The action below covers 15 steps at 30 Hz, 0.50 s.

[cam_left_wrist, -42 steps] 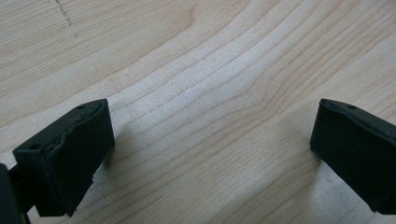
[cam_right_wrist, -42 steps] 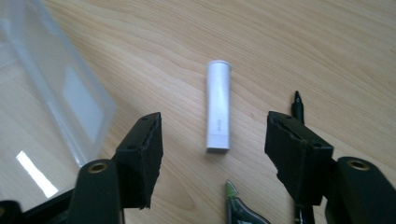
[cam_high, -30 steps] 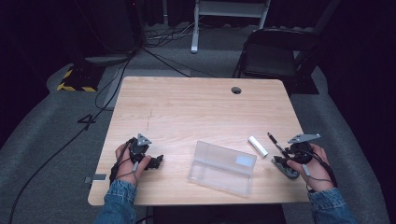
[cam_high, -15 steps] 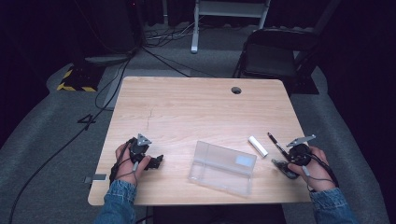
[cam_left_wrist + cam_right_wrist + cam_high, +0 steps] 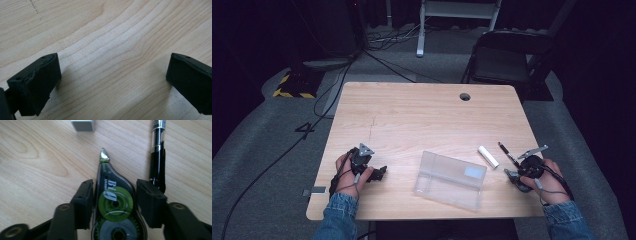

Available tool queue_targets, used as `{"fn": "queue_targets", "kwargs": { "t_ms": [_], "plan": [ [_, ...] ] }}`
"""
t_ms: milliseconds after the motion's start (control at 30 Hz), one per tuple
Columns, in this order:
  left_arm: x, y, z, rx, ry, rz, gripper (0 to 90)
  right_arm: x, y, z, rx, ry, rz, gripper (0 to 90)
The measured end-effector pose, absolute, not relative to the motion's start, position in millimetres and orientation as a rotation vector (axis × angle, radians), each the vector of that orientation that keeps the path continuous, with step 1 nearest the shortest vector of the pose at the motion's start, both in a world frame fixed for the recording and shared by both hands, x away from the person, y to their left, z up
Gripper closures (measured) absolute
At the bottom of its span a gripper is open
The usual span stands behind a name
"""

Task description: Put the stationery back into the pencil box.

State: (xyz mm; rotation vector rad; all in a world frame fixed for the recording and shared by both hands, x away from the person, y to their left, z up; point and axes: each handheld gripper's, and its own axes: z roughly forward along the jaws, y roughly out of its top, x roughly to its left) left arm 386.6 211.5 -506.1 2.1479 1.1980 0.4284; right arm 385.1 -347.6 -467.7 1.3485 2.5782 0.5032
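Note:
A dark correction tape dispenser [image 5: 113, 202] with green and grey wheels lies flat on the wooden table [image 5: 422, 120], its tip pointing away. My right gripper [image 5: 115, 195] straddles its body. The jaws have just been closing, and both pads touch its sides. In the high view, that right gripper [image 5: 514, 176] sits near the table's right front edge. My left gripper [image 5: 379, 173] rests at the front left. Its jaws stand wide apart over bare wood, nothing between them [image 5: 112, 82].
A black pen [image 5: 157, 152] lies just right of the dispenser, close to one jaw. A white block [image 5: 83, 125] lies beyond the tip. A clear plastic box [image 5: 451, 179] sits at front centre, between the two hands. A black chair [image 5: 507, 60] stands behind the table.
The right gripper's jaws have drawn in around the correction tape dispenser, with the hand shifting only slightly. The left hand and gripper stay where they were.

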Motion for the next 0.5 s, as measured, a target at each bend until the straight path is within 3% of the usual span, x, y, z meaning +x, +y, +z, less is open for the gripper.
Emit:
{"fn": "queue_targets", "kwargs": {
  "t_ms": [500],
  "plan": [
    [386.6, 211.5, -506.0, 2.148, 1.198, 0.428, 0.1, 385.1, -347.2, -465.5, 1.432, 2.564, 0.548, 53.5]
  ]
}}
